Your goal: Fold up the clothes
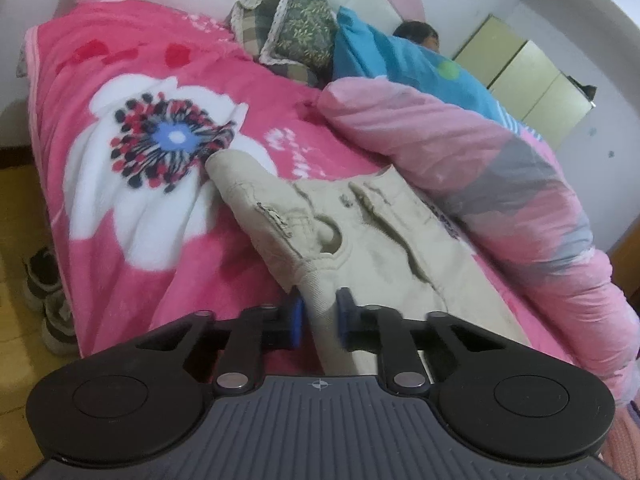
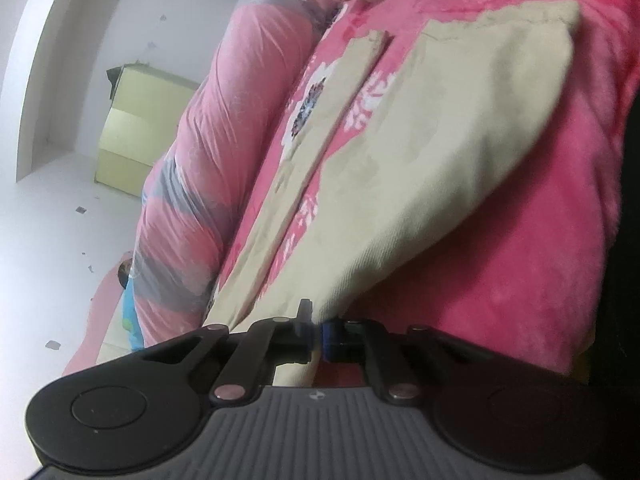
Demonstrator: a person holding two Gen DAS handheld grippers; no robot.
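Now the left gripper (image 1: 319,322) has its blue pads (image 1: 297,320) clamped on a fold of the beige trousers (image 1: 360,240), near the pocket and the waistband, and the cloth runs right up between the fingers. Over on the other side, the right gripper (image 2: 317,334) is pinched tight too, with a thin edge of the same trousers (image 2: 440,152) caught between its pads, the view tipped hard on its side. From both grips the garment spreads away across the pink flowered blanket (image 1: 132,184) that covers the bed; in the right view its legs lie apart, a strip of blanket showing between them. Just beside the trousers, along their far edge, lies a long rolled quilt (image 1: 500,184) in pink and grey. Past that, a blue cover (image 1: 400,64) and a pair of patterned pillows (image 1: 296,32) sit at the head of the bed, and a person's dark hair (image 1: 414,32) peeks out above the blue. Down on the floor by the bed's left side stand shoes (image 1: 48,300), and pale yellow cabinets (image 1: 532,76) line the far wall.
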